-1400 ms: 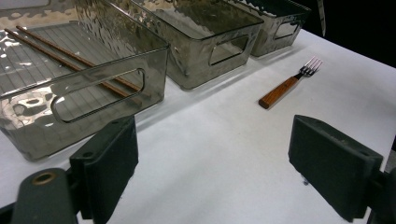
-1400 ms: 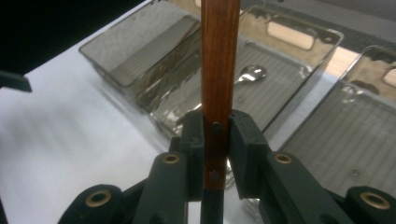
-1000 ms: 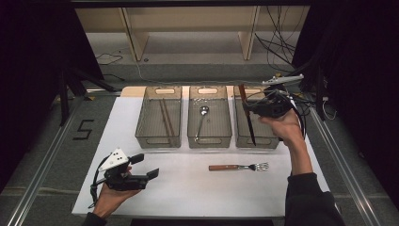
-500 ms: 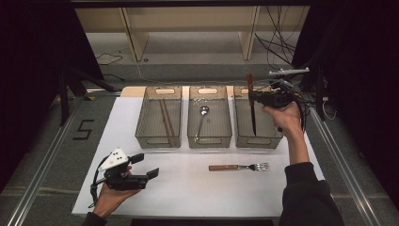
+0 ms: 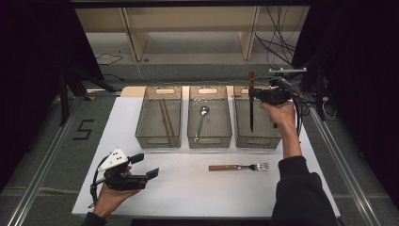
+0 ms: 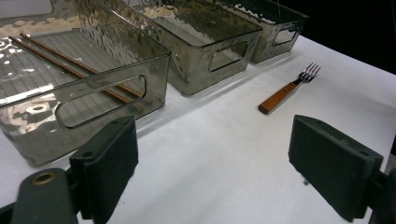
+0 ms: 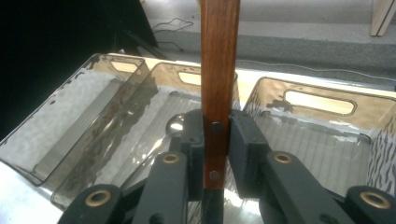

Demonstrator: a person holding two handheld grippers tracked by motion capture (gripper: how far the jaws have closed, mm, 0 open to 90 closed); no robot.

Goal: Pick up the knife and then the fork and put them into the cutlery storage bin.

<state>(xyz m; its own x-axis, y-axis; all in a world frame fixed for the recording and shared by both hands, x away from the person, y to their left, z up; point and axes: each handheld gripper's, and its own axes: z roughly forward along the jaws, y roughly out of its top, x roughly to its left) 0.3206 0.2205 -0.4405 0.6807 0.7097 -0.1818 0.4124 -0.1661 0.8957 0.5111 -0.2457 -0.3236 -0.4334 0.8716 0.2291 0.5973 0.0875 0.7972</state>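
My right gripper [image 5: 257,95] [image 7: 217,140] is shut on a knife [image 5: 251,113] by its wooden handle [image 7: 219,56]. The knife stands upright, dark blade pointing down, over the right clear bin [image 5: 259,141]. A wooden-handled fork [image 5: 237,167] [image 6: 287,91] lies on the white table top in front of the bins. My left gripper [image 5: 147,165] [image 6: 212,168] rests at the front left, open, with nothing between its jaws. Chopsticks [image 5: 165,120] [image 6: 70,70] lie in the left bin [image 5: 141,136]. A spoon [image 5: 202,117] [image 7: 176,126] lies in the middle bin [image 5: 209,141].
The three bins stand side by side at the back of the white mat [image 5: 188,188]. Cables [image 5: 282,42] hang behind the right bin. Metal rails [image 5: 47,155] run along both sides of the table. A "5" mark [image 5: 84,129] sits on the left floor.
The right gripper has shifted with the knife, which has swung from a tilt to upright above the right bin. The left gripper has stayed in place.
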